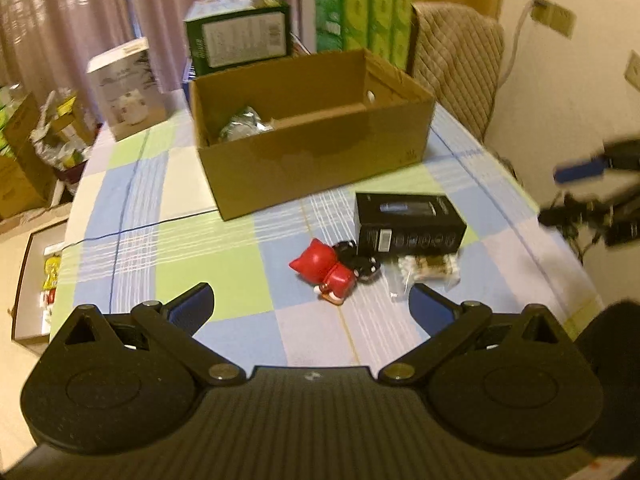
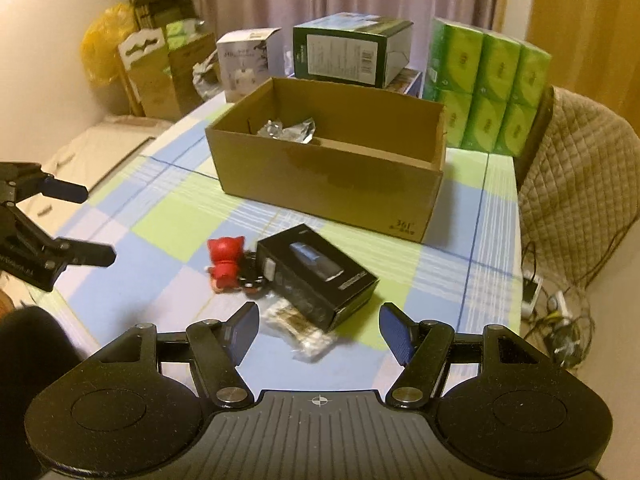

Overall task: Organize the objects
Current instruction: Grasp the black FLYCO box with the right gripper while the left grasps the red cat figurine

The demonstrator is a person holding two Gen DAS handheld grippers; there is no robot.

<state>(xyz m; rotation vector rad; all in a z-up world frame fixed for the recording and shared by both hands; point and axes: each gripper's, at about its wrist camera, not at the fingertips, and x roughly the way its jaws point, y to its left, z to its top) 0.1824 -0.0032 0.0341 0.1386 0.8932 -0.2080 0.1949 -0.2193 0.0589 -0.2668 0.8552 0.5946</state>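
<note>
Pale curtains hang behind a table spread with a checked cloth of blue, green and white squares (image 1: 224, 264). On that cloth stands an open brown cardboard box (image 1: 320, 168), and a crumpled silvery foil packet (image 1: 240, 126) lies in its left end. Behind the box sit a dark green printed carton (image 1: 240, 34), a white carton with a picture on its face (image 1: 128, 88) and a stack of bright green tissue packs (image 1: 364, 16); a chair with a quilted beige cover (image 1: 460, 68) stands at the far right corner.

Nearer, in front of the cardboard box, lies a small cluster. A black rectangular product box (image 2: 316, 276) rests flat, touching a small black round piece (image 1: 368, 266) at its left. A red cat-eared toy figure (image 2: 224, 266) lies tipped on its side against that piece. A clear plastic bag of small brownish bits (image 2: 296, 328) lies at the near edge of the black product box.

From its own camera, the left gripper (image 1: 312, 308) hangs above the cloth with fingers spread wide and nothing between them; the red figure lies just ahead of the gap. The right gripper (image 2: 318, 330) is likewise splayed and empty, hovering over the clear bag, with the black product box just beyond its fingertips.
</note>
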